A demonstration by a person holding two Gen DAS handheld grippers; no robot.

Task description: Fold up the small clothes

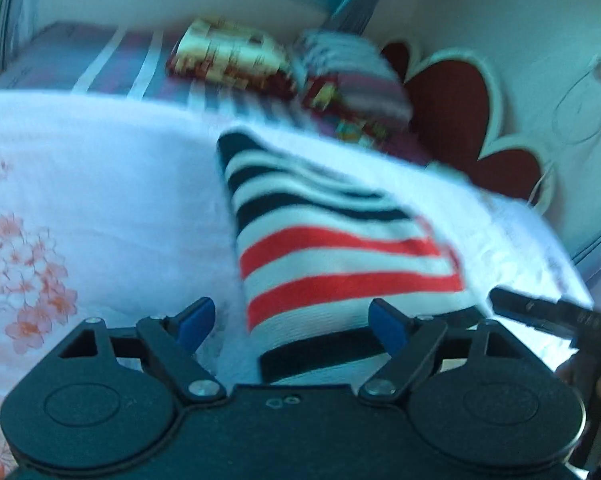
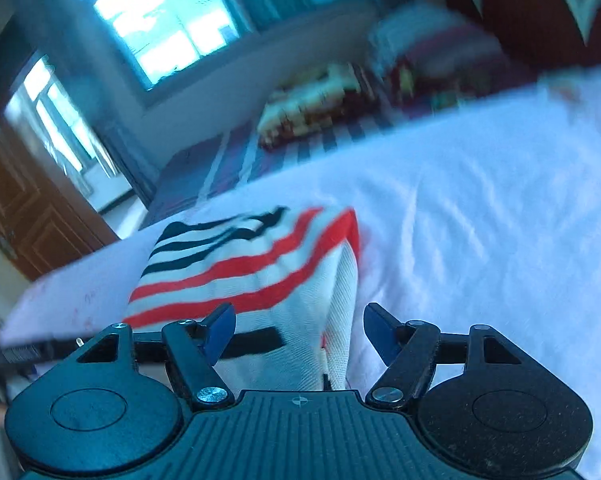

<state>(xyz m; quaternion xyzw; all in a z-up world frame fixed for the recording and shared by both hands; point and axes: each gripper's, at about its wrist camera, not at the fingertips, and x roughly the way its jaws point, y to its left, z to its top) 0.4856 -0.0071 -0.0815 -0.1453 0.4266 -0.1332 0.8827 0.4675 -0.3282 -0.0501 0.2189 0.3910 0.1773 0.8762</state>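
A small knitted garment (image 1: 340,248) with red, white and navy stripes lies folded on a white sheet (image 1: 120,184). In the left wrist view its near end sits between the blue pads of my left gripper (image 1: 292,324), whose jaws stand wide and do not press the cloth. The right wrist view shows the same garment (image 2: 240,264) from its other side. My right gripper (image 2: 300,330) is open, with the garment's white near edge in the gap and both pads clear of it. A black finger of the right gripper (image 1: 540,312) shows at the left view's right edge.
The white sheet has orange flowers (image 1: 24,264) at the left. Beyond it lie purple striped bedding (image 1: 112,64) and a pile of patterned cushions (image 1: 236,56). A red headboard (image 1: 452,96) stands at the back right. A window (image 2: 160,16) and a wooden door (image 2: 24,208) lie to the left.
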